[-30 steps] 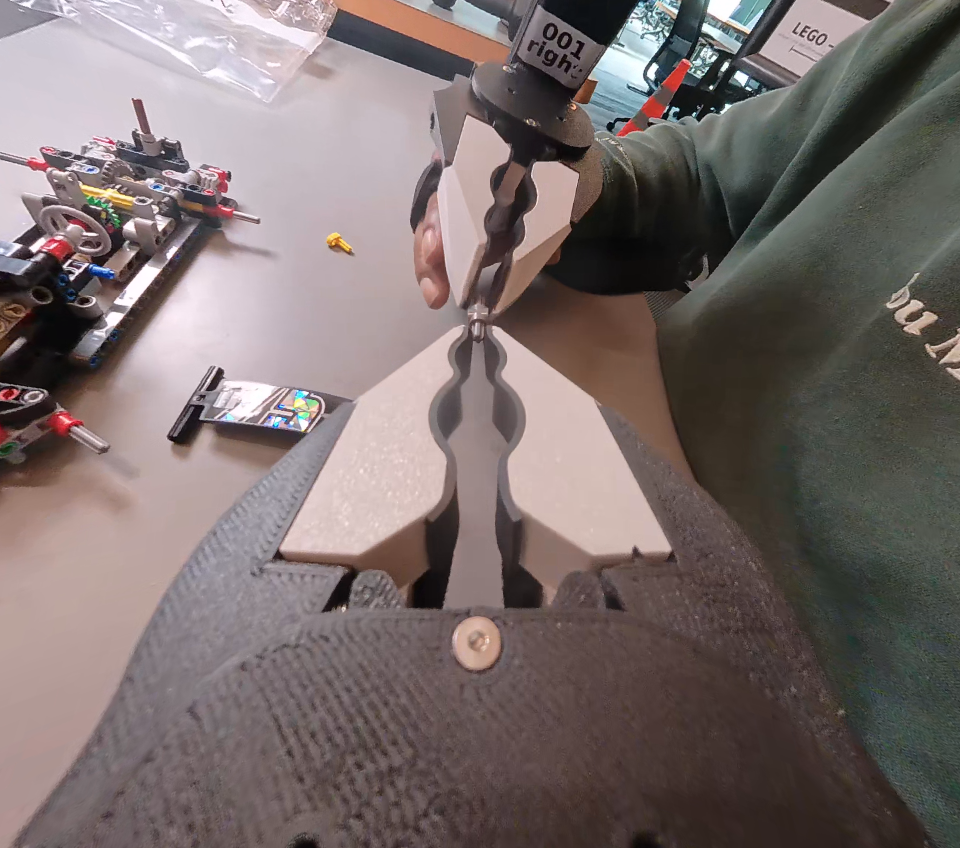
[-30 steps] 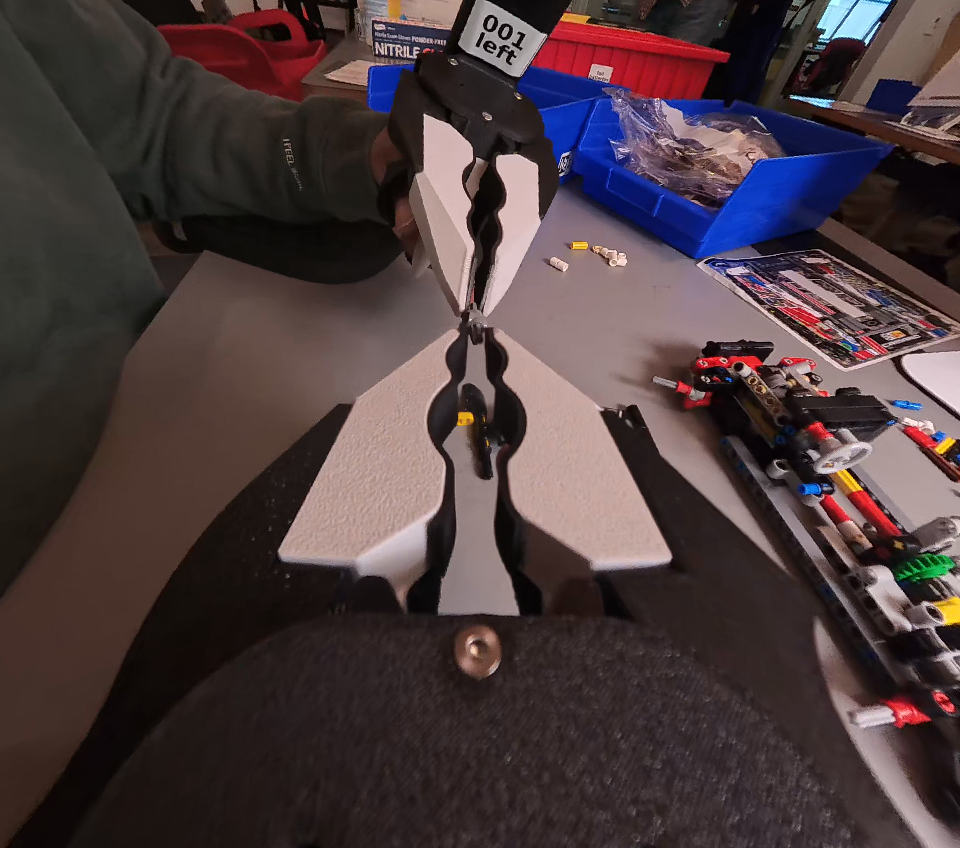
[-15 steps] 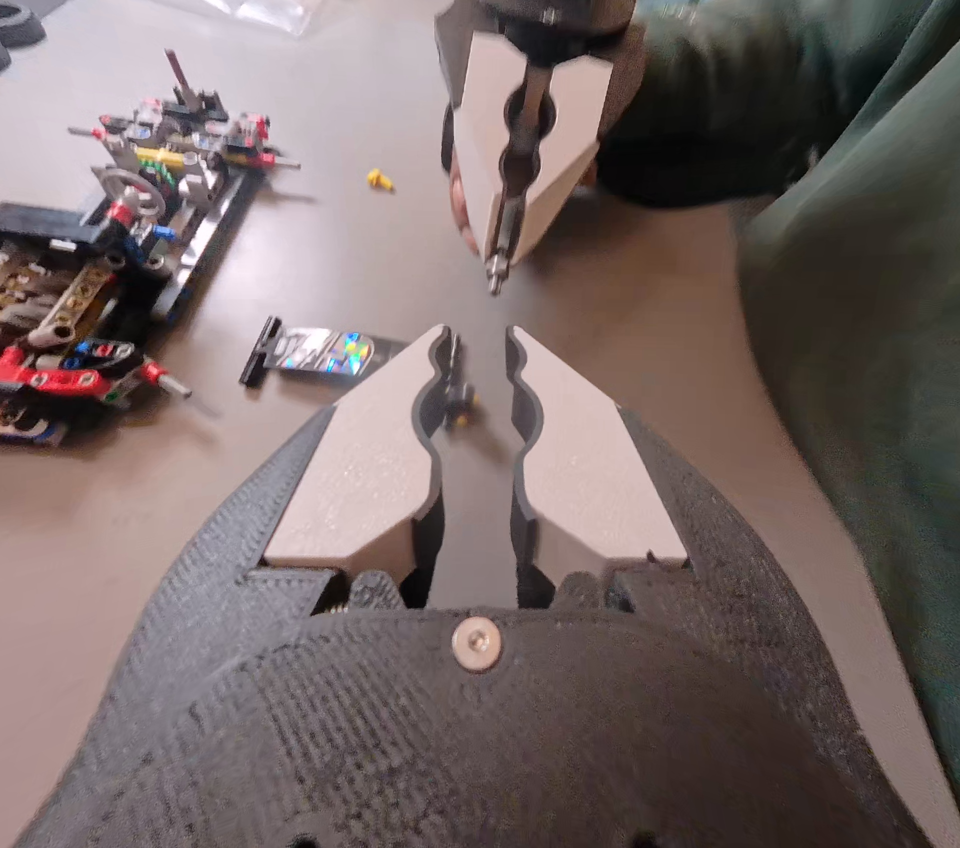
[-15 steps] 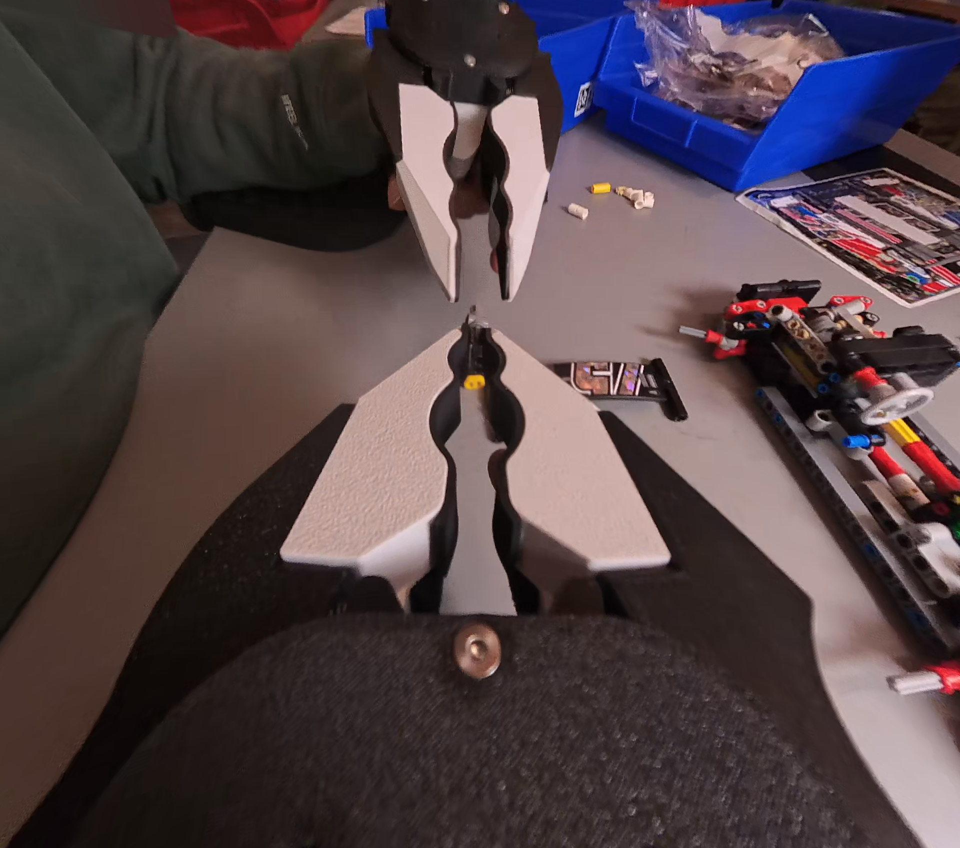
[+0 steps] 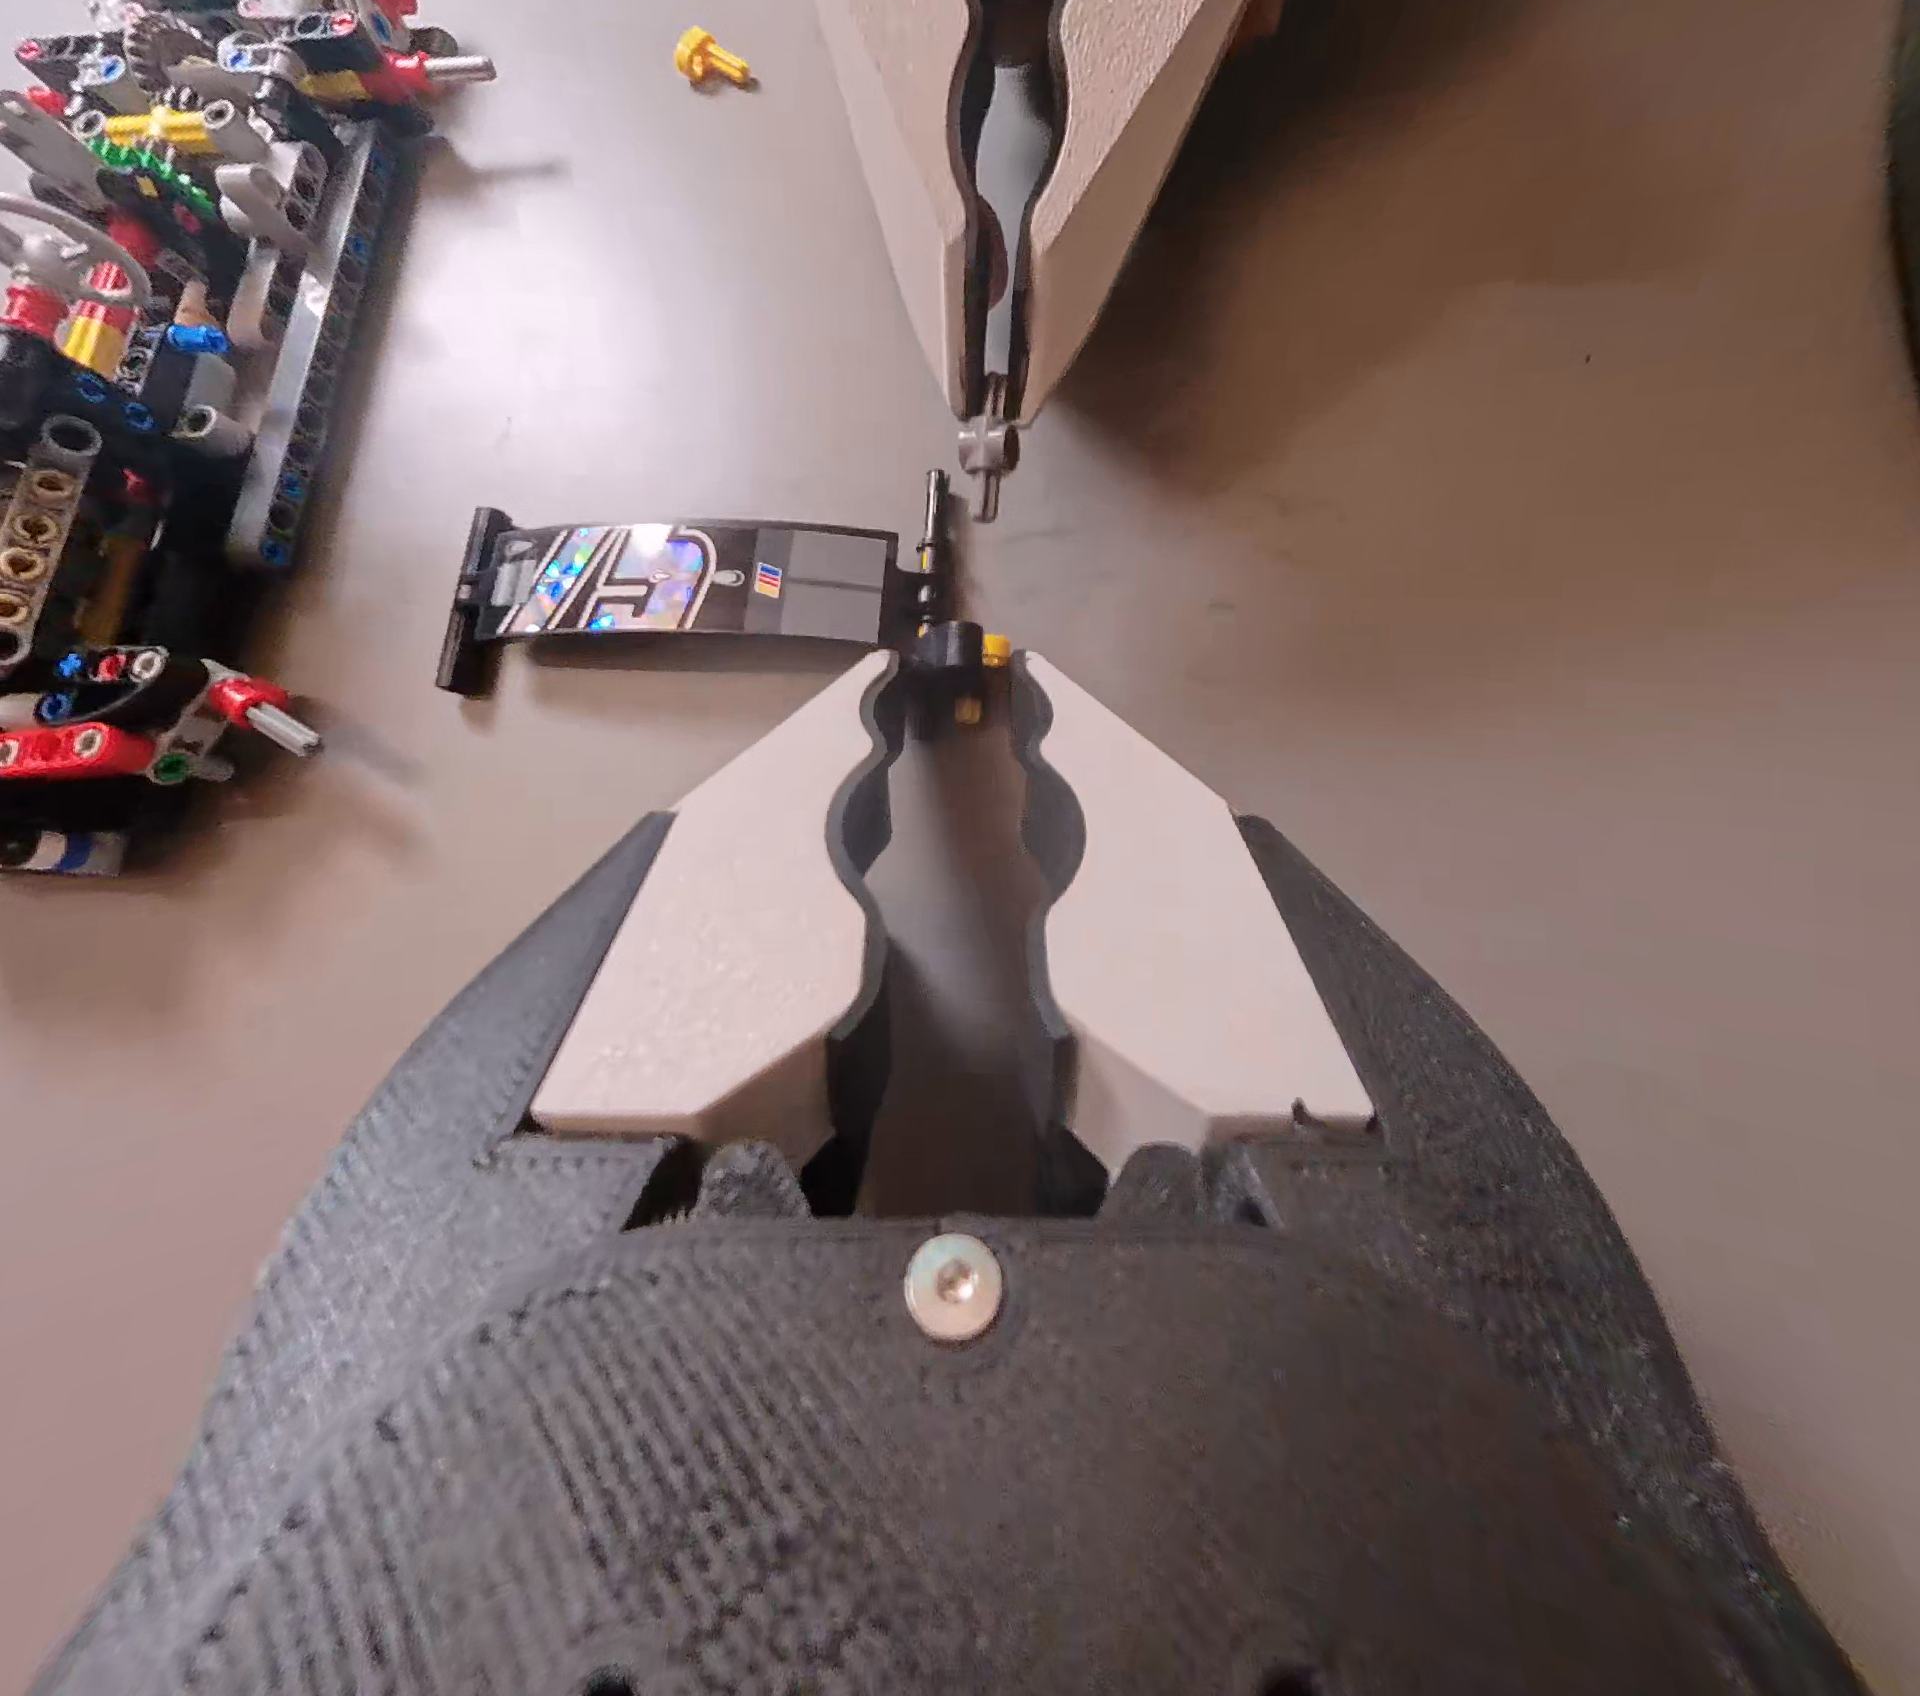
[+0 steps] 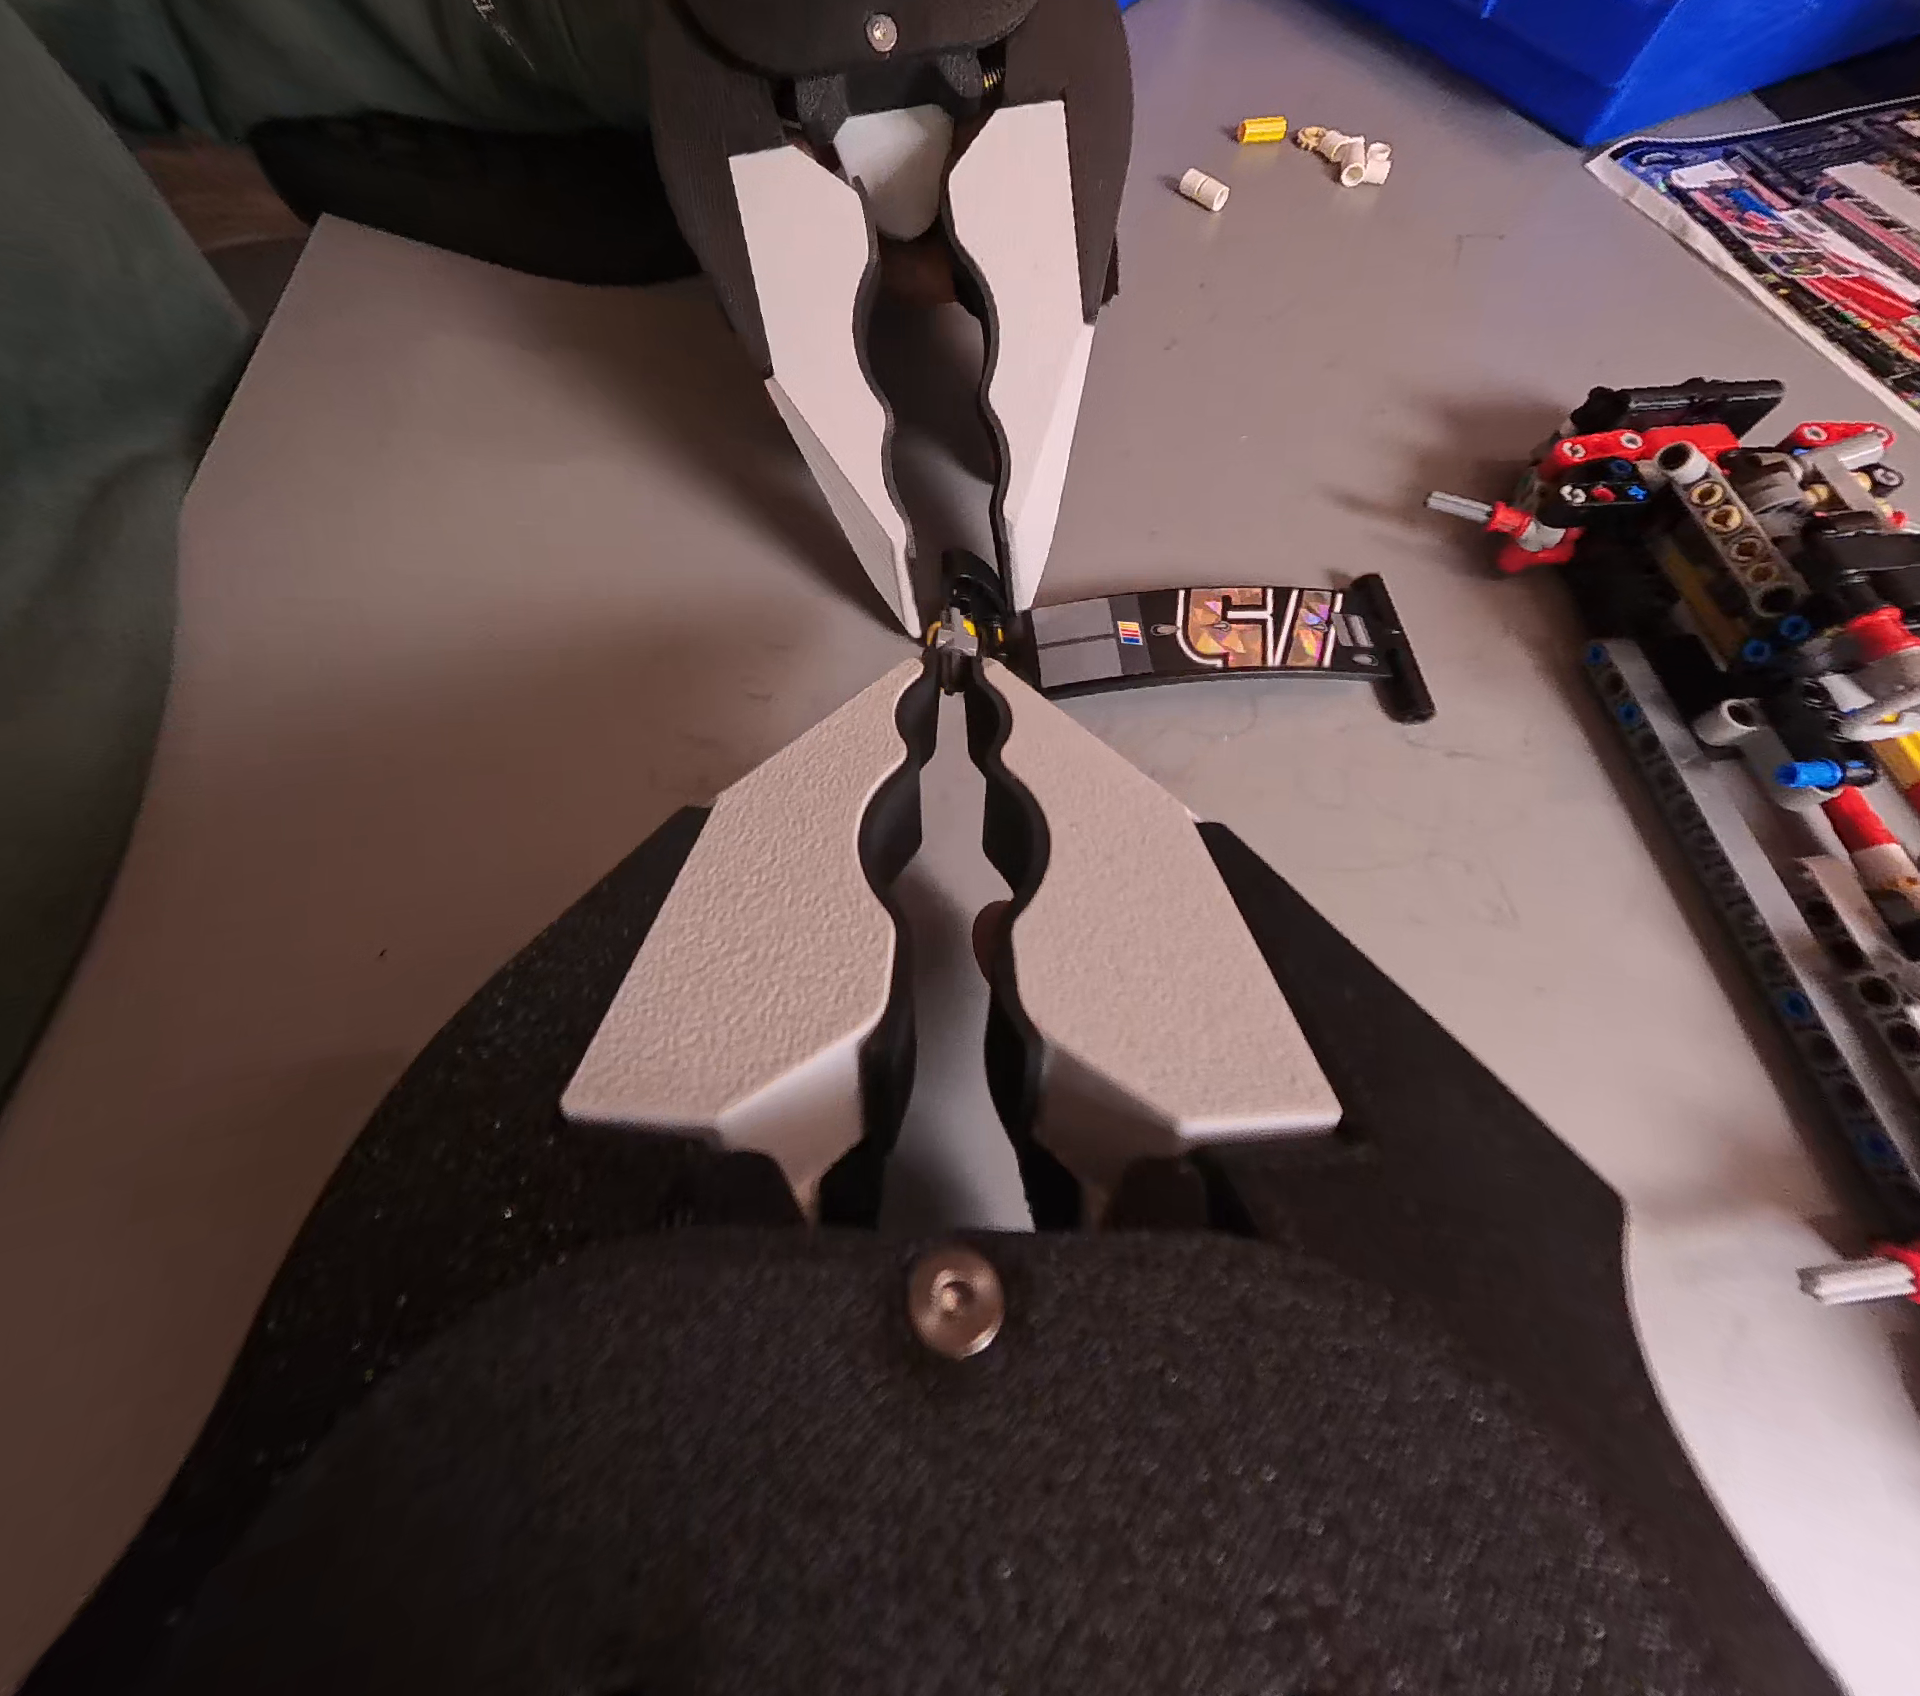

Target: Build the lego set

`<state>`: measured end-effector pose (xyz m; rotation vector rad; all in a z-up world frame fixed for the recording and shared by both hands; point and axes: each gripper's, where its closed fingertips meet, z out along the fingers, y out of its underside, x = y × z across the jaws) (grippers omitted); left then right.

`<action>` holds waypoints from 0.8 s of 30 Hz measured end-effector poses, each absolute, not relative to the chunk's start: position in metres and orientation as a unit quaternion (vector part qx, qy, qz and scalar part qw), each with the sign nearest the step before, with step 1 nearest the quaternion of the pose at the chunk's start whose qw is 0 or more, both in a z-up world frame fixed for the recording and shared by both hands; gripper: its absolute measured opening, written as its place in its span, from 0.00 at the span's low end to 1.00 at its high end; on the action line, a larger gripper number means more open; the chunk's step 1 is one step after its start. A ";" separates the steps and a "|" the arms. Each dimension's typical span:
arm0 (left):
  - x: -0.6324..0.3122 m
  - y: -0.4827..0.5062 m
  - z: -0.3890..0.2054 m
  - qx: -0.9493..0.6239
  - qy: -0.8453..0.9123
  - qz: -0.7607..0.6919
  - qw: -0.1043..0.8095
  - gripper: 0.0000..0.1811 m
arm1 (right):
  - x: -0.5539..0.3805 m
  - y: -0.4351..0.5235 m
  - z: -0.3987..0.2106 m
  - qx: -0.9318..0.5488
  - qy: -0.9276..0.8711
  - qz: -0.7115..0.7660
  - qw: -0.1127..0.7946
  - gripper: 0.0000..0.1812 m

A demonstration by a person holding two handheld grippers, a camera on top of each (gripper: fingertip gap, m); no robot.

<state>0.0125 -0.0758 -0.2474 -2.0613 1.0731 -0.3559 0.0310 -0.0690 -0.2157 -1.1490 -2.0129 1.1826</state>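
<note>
Left gripper (image 5: 951,659) let go — black piece (image 5: 940,607) now on table (image 5: 1455,607)

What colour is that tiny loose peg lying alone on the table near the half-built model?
Yellow. The small yellow plastic peg shows best in the left wrist view.

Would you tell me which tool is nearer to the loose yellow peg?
Right. The right tool hangs just beside the yellow peg; the left tool sits farther back.

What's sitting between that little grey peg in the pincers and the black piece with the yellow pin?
Nothing visible. The right gripper pinches the grey connector just short of the black axle piece, which lies between the left gripper's open fingertips; only bare table separates them.
</note>
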 end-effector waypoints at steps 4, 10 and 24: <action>0.016 -0.073 -0.237 -0.793 0.414 -0.164 0.416 0.08 | 0.032 -0.069 -0.215 -0.427 -0.744 0.441 0.263 0.00; 0.019 -0.070 -0.216 -0.774 0.381 -0.221 0.455 0.07 | 0.032 -0.068 -0.207 -0.434 -0.727 0.464 0.258 0.00; 0.025 -0.070 -0.206 -0.763 0.366 -0.257 0.467 0.07 | 0.033 -0.067 -0.200 -0.448 -0.709 0.492 0.235 0.00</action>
